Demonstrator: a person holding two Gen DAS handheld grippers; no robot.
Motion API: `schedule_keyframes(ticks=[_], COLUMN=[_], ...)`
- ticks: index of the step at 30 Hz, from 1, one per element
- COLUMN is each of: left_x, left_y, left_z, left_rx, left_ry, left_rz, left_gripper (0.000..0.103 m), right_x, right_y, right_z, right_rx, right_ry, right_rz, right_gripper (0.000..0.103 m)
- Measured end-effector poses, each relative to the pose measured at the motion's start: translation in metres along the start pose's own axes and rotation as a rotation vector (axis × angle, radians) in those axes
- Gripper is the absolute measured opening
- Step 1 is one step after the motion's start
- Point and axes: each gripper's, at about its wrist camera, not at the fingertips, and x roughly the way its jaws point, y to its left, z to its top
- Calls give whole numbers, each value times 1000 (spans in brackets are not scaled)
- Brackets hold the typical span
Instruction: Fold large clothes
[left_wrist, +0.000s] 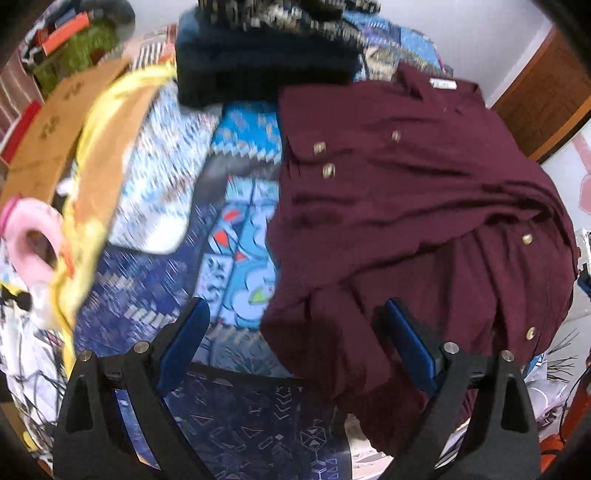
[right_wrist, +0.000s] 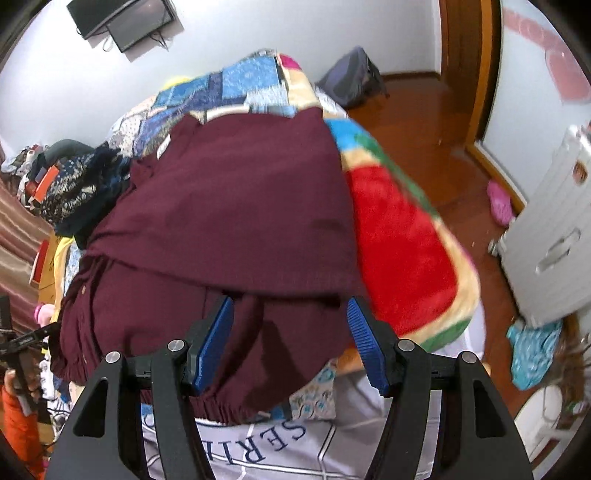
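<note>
likely a home bedroom: quilted bed (left_wrist: 243, 236), wall tv (right_wrist: 125, 22)

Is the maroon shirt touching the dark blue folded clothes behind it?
Cannot tell. In the left wrist view the maroon shirt meets the edge of the dark blue folded clothes, but neither view shows plainly whether there is contact or only overlap.

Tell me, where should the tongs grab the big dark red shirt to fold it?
Probably the elastic hem of the maroon shirt, coming from the near side. That gathered edge hangs nearest, right below the open right tongs, and bunches thick enough to pinch.
</note>
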Motion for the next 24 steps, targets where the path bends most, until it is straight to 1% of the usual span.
schedule_keyframes(ticks=[2, 6, 8, 10, 11, 12, 13, 14, 15, 16, 17, 18, 19, 20, 21, 22, 24], left_x=[10, 16, 20, 21, 21, 19, 16, 14, 10, 8, 4, 0, -4, -8, -11, -14, -21], left_y=[-2, -3, -4, -4, -5, -6, -8, -10, -13, -14, -17, -20, -22, -26, -28, -30, -34], left_z=[-4, -5, -5, -5, -5, -5, -5, -4, -3, -2, 0, 1, 3, 4, 6, 9, 15], left_rx=[-5, -24, -42, -58, -64, -60, -49, -39, -23, -11, 6, 16, 25, 33, 35, 34, 29], left_ry=[26, 35, 46, 50, 47, 39, 29, 21, 6, -4, -18, -34, -49, -66, -77, -89, -114], left_rz=[-23, -75, -119, -158, -171, -174, -177, -169, -149, -142, -138, -133, -131, -133, -134, -135, -142], left_gripper=[95, 95, 91, 78, 76, 68, 56, 51, 40, 29, 25, 19, 11, 10, 10, 9, 8], right_x=[9, 23, 26, 27, 27, 27, 27, 27, 26, 26, 26, 25, 24, 24, 22, 22, 18], right_y=[-2, -6, -6, -8, -10, -11, -13, -15, -15, -15, -15, -14, -12, -11, -9, -7, -3], right_z=[-6, -14, -14, -13, -14, -13, -13, -13, -14, -14, -14, -13, -12, -10, -9, -6, 1], right_rx=[17, 53, 62, 68, 76, 83, 92, 100, 107, 108, 102, 97, 90, 86, 83, 82, 85], right_ry=[34, 79, 79, 79, 73, 66, 56, 48, 38, 30, 18, 10, 0, -6, -17, -23, -41], right_rz=[9, 28, 34, 44, 53, 61, 71, 79, 86, 87, 81, 77, 78, 83, 92, 100, 138], right_gripper=[60, 60, 60, 60, 60, 60, 60, 59, 58, 52, 44, 39, 30, 18, 13, 10, 9])
